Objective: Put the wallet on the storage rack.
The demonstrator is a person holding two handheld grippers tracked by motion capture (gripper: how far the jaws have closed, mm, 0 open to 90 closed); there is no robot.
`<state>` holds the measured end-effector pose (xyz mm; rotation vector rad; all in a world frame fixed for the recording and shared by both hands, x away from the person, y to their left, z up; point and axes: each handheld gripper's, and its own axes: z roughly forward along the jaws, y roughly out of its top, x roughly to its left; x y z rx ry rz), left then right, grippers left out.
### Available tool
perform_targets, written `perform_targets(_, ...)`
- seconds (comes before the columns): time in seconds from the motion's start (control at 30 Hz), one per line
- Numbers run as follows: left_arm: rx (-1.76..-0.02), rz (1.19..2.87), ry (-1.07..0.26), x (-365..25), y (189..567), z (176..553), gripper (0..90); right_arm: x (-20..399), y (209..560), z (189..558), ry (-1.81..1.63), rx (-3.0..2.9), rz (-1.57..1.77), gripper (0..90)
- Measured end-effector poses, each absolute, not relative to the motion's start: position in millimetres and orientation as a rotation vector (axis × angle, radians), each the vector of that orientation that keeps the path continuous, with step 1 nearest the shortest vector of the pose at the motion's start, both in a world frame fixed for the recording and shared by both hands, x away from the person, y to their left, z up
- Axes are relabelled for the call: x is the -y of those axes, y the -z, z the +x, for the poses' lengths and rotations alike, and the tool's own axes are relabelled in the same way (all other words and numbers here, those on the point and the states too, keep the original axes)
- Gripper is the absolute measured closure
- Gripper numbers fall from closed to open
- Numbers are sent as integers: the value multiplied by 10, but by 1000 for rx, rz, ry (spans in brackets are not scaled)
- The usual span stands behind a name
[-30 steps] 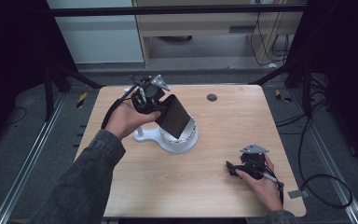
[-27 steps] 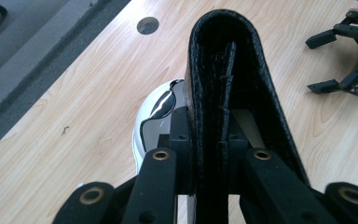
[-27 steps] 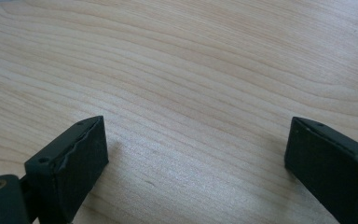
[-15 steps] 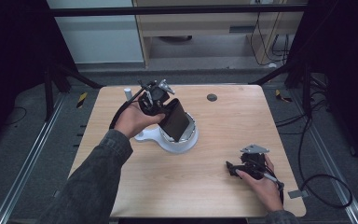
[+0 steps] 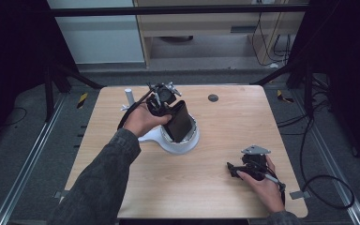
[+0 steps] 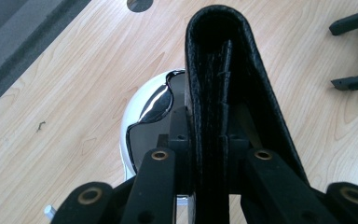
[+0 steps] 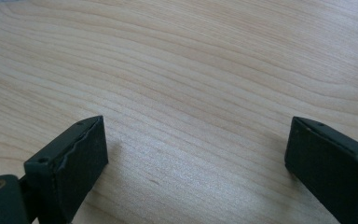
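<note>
Nearest the person, the right claw (image 5: 236,169) rested on the pale wooden desk (image 5: 225,126) at its right front, jaws spread wide with nothing but bare wood between them, as the right claw view confirmed. Farther in, the left claw (image 5: 168,110) was closed on a black, grained leather wallet (image 6: 223,93), its pads pressing both faces near one end; the folded spine pointed away from the claw's camera. The wallet hung tilted directly above a round white stand with a glossy dark dished top (image 5: 180,140), near the desk's middle, and it could not be told whether its lower end already touched that dish. Beyond these stood a small white cylinder (image 5: 128,96) near the far left edge and a dark round grommet hole (image 5: 213,98) toward the far side. The risk, judging from here, was a slip: the glossy dish looked slick, so a wallet released while leaning might slide off onto the desk. Pressing down off-centre might also tip or shift the light stand.
</note>
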<state>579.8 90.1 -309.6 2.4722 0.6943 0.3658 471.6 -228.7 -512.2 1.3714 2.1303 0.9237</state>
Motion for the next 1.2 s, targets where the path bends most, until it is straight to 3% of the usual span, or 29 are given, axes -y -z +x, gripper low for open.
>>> perform_targets(0.27,-713,2420,-386,-904,3088,5823,748,2284,5122,4713,-923,-2132,1370,61)
perform_targets(0.33,-721,2395,-411,-923,3067,5811,699,2284,5122,4713,-924,-2132,1366,60)
perform_targets(1.0,-710,2238,-594,-1178,2761,5563,595,2280,5122,4706,-925,-2132,1368,60)
perform_targets(1.2,-691,2220,-610,-1221,2688,5452,519,2278,5123,4703,-925,-2132,1371,60)
